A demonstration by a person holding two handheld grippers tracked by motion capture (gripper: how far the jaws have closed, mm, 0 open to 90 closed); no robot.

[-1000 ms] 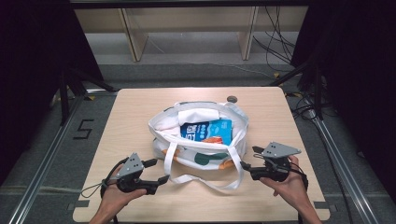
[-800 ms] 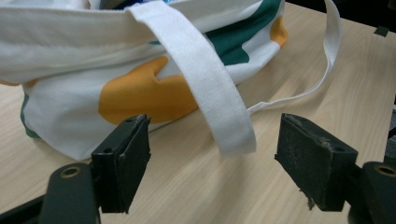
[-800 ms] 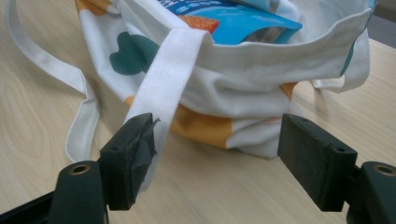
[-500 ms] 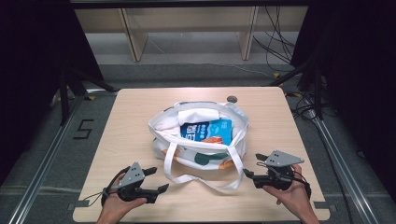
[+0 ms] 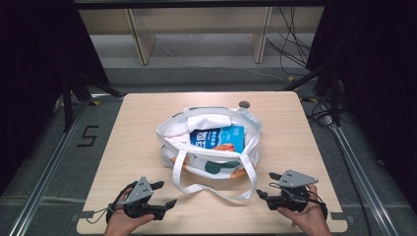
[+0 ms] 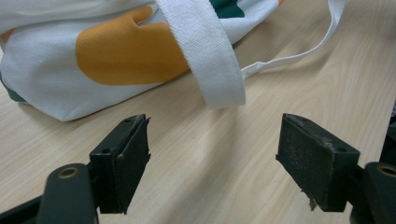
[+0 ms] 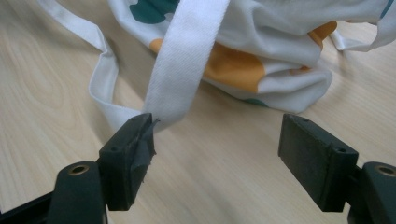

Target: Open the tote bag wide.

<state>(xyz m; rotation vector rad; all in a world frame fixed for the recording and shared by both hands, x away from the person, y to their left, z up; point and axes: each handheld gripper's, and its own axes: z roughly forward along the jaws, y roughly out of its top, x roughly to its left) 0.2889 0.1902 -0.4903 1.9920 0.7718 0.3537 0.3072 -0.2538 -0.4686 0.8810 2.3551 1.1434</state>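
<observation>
A white tote bag [image 5: 206, 164] with orange and green patches lies open at the middle of the table. Inside it are a white cloth [image 5: 209, 122] and a blue packet [image 5: 219, 138]. Its long white strap [image 5: 216, 191] loops onto the wood toward the near edge. My left gripper [image 5: 166, 193] is low at the near left, open, with bare wood between its jaws. In the left gripper view [image 6: 215, 120] the strap [image 6: 210, 56] and bag [image 6: 93, 60] lie just beyond it. My right gripper [image 5: 266, 185] is open at the near right. In the right gripper view [image 7: 218, 119] the strap [image 7: 187, 56] runs down behind the left jaw's tip.
The light wooden table [image 5: 133, 132] has bare wood on both sides of the bag. A small dark round thing [image 5: 244, 104] sits at the far edge behind the bag. Metal rails and dark floor surround the table; shelving stands beyond.
Both hands have drawn back toward the near table edge and sunk lower. The jaws of both grippers stand as wide as before. The bag has not moved.
</observation>
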